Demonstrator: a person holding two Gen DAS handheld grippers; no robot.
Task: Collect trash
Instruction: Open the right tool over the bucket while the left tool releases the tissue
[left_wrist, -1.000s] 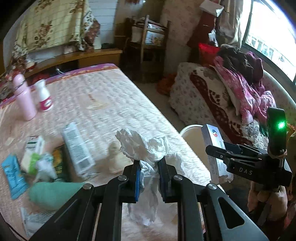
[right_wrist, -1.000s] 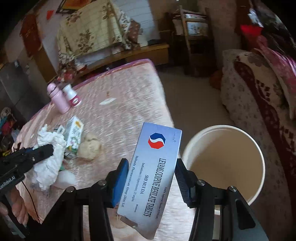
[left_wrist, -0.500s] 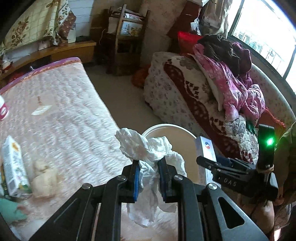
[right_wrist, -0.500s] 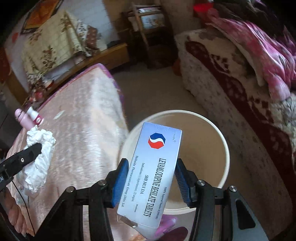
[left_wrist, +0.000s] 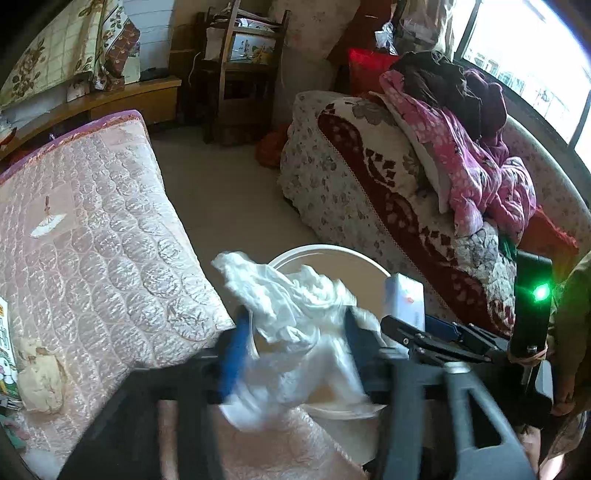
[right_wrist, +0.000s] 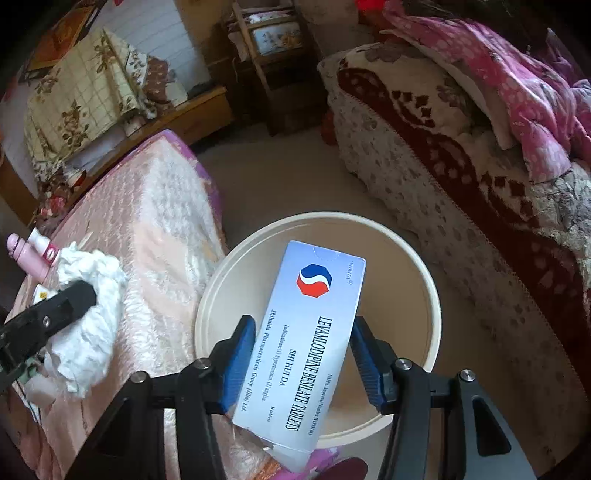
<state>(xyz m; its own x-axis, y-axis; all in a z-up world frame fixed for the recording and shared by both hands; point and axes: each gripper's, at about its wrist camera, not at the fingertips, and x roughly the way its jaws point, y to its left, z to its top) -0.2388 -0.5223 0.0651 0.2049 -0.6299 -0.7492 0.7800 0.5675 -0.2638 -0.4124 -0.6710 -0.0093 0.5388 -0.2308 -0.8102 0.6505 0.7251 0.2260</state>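
So in the left wrist view, the left gripper (left_wrist: 295, 354) is parked over the near edge of the cream bucket (left_wrist: 295, 254), which sits on the floor between the pink quilted mattress (left_wrist: 92, 240) and the floral sofa (left_wrist: 369, 192). That makes sense: it's the trash bin, and the crumpled white tissue (left_wrist: 288, 325) has to go in it. The fingers have just been opening and now stand wide apart, with the tissue loose between them. The frame is motion-blurred down there, so I can't swear it's clear of both pads, but it looks like it's already sliding out. Compared with a second ago, when the blue pads were pinched tight on the wad over the cluttered mattress, the view has swung off the mattress and onto the bucket. A beige lump (left_wrist: 40, 380) is left on the mattress near its edge.

Right wrist view: the right gripper (right_wrist: 303, 354) holds the tablet box (right_wrist: 314, 332) upright, directly above the bucket's mouth (right_wrist: 436, 295), ready to drop. Its jaws have just eased open a touch; the right pad shows a sliver of gap, while the left one seems to touch the box. A second back the bucket sat off to the right of the box; now it's squarely behind it. The left gripper's finger (right_wrist: 55, 310) and tissue show at the left, over the mattress edge.
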